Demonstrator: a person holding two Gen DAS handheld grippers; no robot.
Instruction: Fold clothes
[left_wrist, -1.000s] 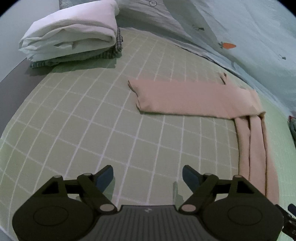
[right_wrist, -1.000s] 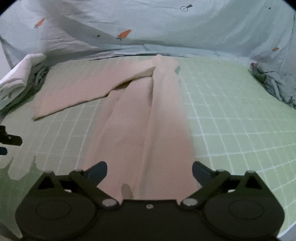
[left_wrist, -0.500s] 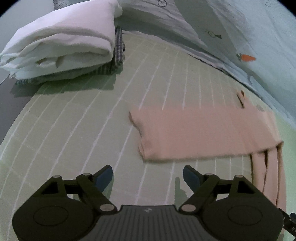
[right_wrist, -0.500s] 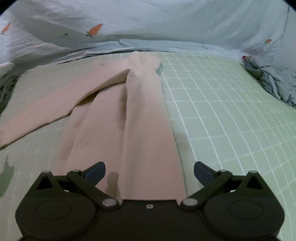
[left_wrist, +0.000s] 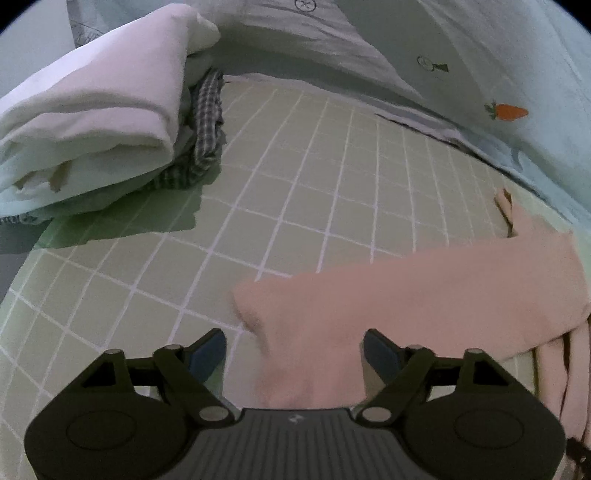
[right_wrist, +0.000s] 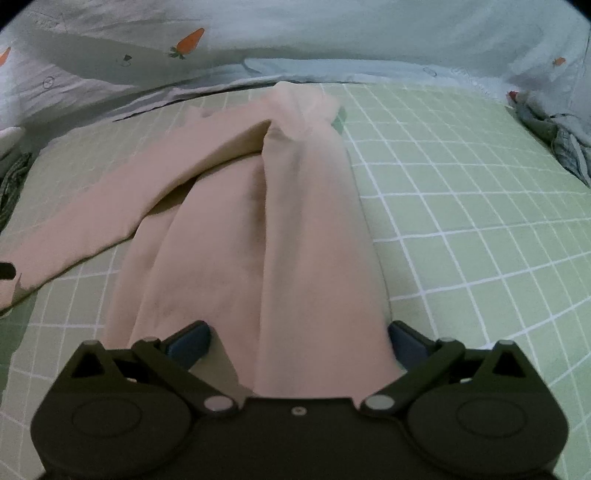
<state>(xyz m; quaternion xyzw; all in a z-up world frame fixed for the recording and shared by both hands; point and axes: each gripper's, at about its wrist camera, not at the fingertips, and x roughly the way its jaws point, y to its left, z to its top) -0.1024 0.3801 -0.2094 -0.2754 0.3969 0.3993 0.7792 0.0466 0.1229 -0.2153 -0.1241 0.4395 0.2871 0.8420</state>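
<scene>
Lying on the green checked sheet (right_wrist: 461, 206), the pink garment (right_wrist: 288, 221) is spread in an L: one long strip runs away from the right gripper (right_wrist: 299, 336) toward the carrot-print quilt (right_wrist: 258, 33), and a second strip is turned off sideways toward the left. Each loose end is bracketed by one tool, which suggests the two ends are meant to be taken up together so that the cloth can be folded over itself.

The right gripper is held low with its jaws spread wide, one blue pad on each side of the strip's near end; nothing is clamped yet. In the left wrist view the left gripper (left_wrist: 295, 349) is likewise held apart, and the blurred end of the sideways strip (left_wrist: 406, 295) lies between its fingers (left_wrist: 207, 350) without being pinched. The wide opening seems chosen so that the full width of the fabric is admitted before closing.

Off to the left, a folded white cloth (left_wrist: 92, 122) is stacked on a checked garment (left_wrist: 207, 122), apparently set aside as finished work. A crumpled grey item (right_wrist: 554, 136) is seen at the far right edge, well apart.
</scene>
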